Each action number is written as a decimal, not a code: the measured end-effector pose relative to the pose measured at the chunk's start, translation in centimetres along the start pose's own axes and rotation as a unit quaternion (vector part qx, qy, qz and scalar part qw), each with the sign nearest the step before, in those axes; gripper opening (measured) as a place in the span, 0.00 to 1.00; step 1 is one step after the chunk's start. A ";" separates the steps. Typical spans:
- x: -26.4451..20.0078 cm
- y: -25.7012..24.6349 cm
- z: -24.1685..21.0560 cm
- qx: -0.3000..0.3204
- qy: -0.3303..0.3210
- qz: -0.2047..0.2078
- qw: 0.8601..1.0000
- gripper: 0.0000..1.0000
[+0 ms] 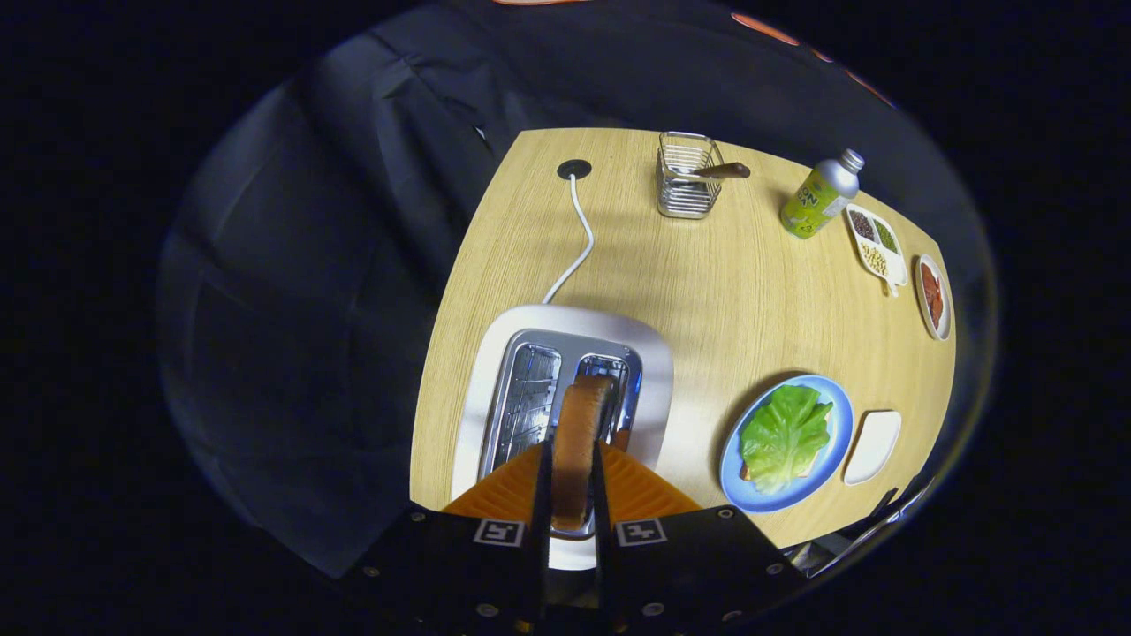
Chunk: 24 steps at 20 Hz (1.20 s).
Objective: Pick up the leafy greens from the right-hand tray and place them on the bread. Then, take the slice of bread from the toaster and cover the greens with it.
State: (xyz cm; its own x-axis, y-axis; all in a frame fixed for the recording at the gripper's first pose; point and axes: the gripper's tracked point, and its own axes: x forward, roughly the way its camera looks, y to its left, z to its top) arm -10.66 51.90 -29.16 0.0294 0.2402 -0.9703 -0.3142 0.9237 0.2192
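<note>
- Table [707,291]: pale wood top carrying everything below; a white cable [579,238] runs from a port at the far side toward the near left.
- Toaster [565,389]: white two-slot body at the near left, directly beneath the gripper. Its left slot appears empty.
- Blue plate [826,402]: near right of the toaster, apart from it. It holds the leafy greens [785,435], already laid over the lower bread, whose edge just peeks out beneath them.
- Slice of bread [579,446]: standing on edge over the right slot, partly raised, between the fingers.
- Gripper [572,481]: both fingers pressed against the faces of the slice, so it is clamped on the bread.
- Empty white tray [873,446]: just right of the plate.
- Far items: wire basket [687,177], bottle [820,196], two small dishes at the far right.
- Step in hand, as judged: the second one, drawing the slice from the toaster. The next move calls for a straight lift clear of the slot, a carry rightward, and turning the slice flat over the greens.
</note>
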 end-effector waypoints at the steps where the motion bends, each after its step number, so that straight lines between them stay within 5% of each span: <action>1: 0.1 0.2 0.1 0.002 -0.003 0.005 1.000 0.19; 16: -6.3 -1.2 -0.7 0.022 -0.050 0.123 0.991 0.12; 24: -11.1 -4.9 -0.4 0.055 -0.090 0.206 0.973 0.12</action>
State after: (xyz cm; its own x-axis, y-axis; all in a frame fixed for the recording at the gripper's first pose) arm -9.79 44.56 -19.50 0.0914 0.6355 -0.7667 -0.2315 0.7624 0.6043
